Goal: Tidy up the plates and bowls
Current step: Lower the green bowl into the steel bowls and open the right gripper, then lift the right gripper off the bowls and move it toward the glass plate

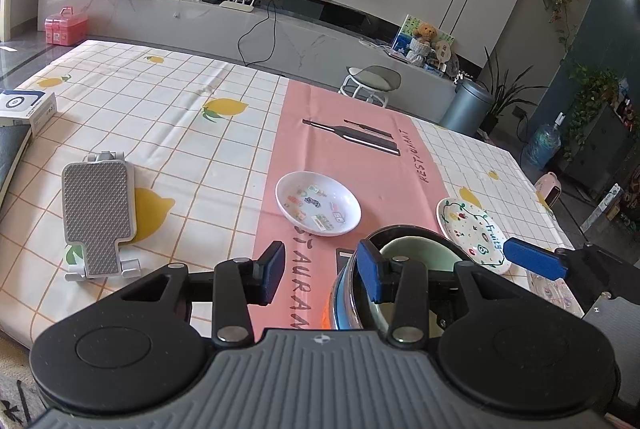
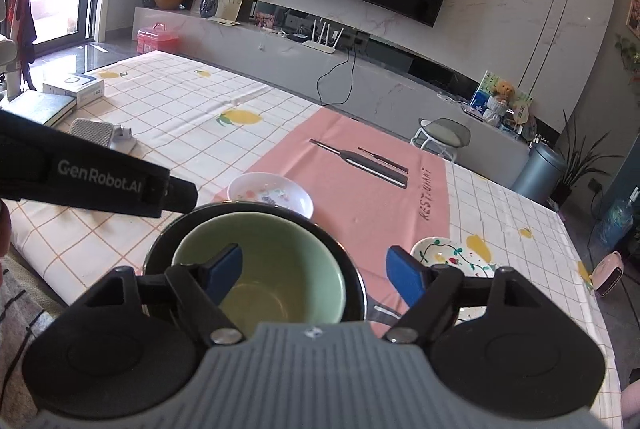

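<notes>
Left tool [image 1: 322, 275] released, fingers spread, at 6 o'clock of white sticker dish [image 1: 318, 203]. Right tool [image 2: 314, 275] released, one finger [image 2: 226, 271] inside green bowl [image 2: 280, 265], other outside rim. Green bowl nests in dark bowl [image 2: 160, 249] at near desk [image 2: 160, 101] edge. Fruit-pattern plate [image 2: 452, 255] at 3 o'clock of bowls; sticker dish at 12 o'clock, just beyond. Phone stand [image 1: 98, 217] at 9 o'clock, well apart.

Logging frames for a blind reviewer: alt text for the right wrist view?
The open right gripper straddles the rim of a green bowl nested in a dark bowl. Beyond, a white dish and painted plate sit on the tablecloth.
</notes>
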`<state>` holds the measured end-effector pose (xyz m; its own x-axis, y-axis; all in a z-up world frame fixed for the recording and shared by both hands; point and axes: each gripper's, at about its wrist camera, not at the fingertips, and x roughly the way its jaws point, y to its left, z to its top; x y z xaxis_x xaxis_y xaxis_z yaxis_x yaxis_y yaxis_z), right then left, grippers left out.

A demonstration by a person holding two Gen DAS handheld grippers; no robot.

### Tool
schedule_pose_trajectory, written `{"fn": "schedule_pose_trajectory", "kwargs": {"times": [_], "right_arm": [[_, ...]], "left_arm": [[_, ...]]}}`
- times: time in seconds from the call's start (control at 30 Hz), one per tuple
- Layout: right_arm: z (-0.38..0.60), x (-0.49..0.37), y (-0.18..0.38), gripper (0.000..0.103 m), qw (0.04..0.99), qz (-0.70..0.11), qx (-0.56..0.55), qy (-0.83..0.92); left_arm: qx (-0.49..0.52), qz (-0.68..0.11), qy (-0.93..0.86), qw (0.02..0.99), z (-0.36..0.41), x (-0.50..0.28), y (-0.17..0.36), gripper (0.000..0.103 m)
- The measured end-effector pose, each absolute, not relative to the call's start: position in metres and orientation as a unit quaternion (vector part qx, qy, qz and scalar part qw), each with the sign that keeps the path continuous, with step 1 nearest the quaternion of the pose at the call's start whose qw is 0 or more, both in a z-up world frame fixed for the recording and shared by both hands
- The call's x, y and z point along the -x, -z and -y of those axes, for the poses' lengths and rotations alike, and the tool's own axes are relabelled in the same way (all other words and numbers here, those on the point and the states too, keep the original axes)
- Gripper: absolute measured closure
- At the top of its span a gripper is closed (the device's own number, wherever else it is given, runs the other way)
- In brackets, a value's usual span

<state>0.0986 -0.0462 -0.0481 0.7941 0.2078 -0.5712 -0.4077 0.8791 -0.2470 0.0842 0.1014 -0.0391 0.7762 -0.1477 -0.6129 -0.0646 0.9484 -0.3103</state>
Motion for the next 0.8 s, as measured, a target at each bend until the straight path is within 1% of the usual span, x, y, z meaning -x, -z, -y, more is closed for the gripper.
{"fn": "schedule_pose_trajectory", "kwargs": {"times": [0.07,0.17,0.23,0.37,0.5,0.67,0.77,0.8], "right_arm": [[0.053,-0.104,0.048,0.025,0.93,-0.285,0.161,-0.166],[0.063,-0.114,0.049,0.026,0.921,-0.324,0.119,-0.178],[0.069,-0.117,0.05,0.026,0.923,-0.33,0.102,-0.171],[0.076,-0.124,0.051,0.026,0.926,-0.331,0.104,-0.147],[0.08,-0.13,0.058,0.026,0.916,-0.357,0.103,-0.149],[0.075,-0.128,0.068,0.025,0.902,-0.374,0.121,-0.177],[0.075,-0.125,0.066,0.022,0.896,-0.377,0.106,-0.208],[0.075,-0.126,0.066,0.017,0.894,-0.382,0.1,-0.213]], "left_arm": [[0.158,-0.334,0.023,0.929,-0.101,-0.084,0.039,0.055],[0.158,-0.341,0.026,0.926,-0.102,-0.085,0.04,0.054],[0.162,-0.354,0.031,0.921,-0.102,-0.088,0.043,0.054],[0.147,-0.371,0.03,0.917,-0.097,-0.09,0.048,0.055],[0.115,-0.375,0.024,0.92,-0.088,-0.09,0.049,0.054],[0.12,-0.369,0.021,0.921,-0.09,-0.089,0.048,0.052],[0.125,-0.372,0.019,0.92,-0.092,-0.091,0.049,0.051],[0.126,-0.373,0.019,0.919,-0.092,-0.091,0.049,0.051]]}}
